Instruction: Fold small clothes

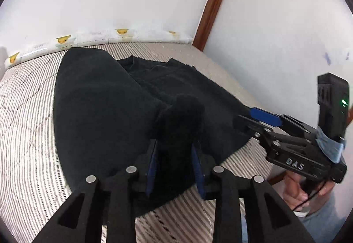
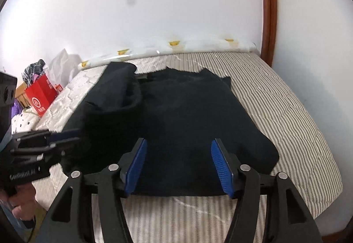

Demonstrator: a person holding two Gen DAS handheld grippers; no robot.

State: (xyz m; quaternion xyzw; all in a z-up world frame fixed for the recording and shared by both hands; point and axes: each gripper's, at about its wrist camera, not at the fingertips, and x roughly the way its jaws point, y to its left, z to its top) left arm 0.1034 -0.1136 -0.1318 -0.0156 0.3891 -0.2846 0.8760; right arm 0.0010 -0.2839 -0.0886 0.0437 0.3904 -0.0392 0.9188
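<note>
A black garment point(image 1: 106, 101) lies spread on the striped mattress point(image 1: 28, 132), neckline at the far end. My left gripper point(image 1: 174, 145) is shut on a bunched fold of its near hem and lifts it; the left side is folded over. In the right wrist view the garment point(image 2: 187, 110) lies under my right gripper point(image 2: 178, 165), which is open with its blue pads point(image 2: 220, 163) wide apart above the near hem. The left gripper point(image 2: 66, 137) shows at the left there, shut on cloth. The right gripper point(image 1: 253, 119) shows at the garment's right edge in the left wrist view.
A white wall and a brown wooden post point(image 2: 268, 11) stand behind the bed. A rolled white sheet with yellow ducks point(image 2: 172, 48) lies along the far edge. A red bag point(image 2: 42, 92) and plastic bags sit left of the bed.
</note>
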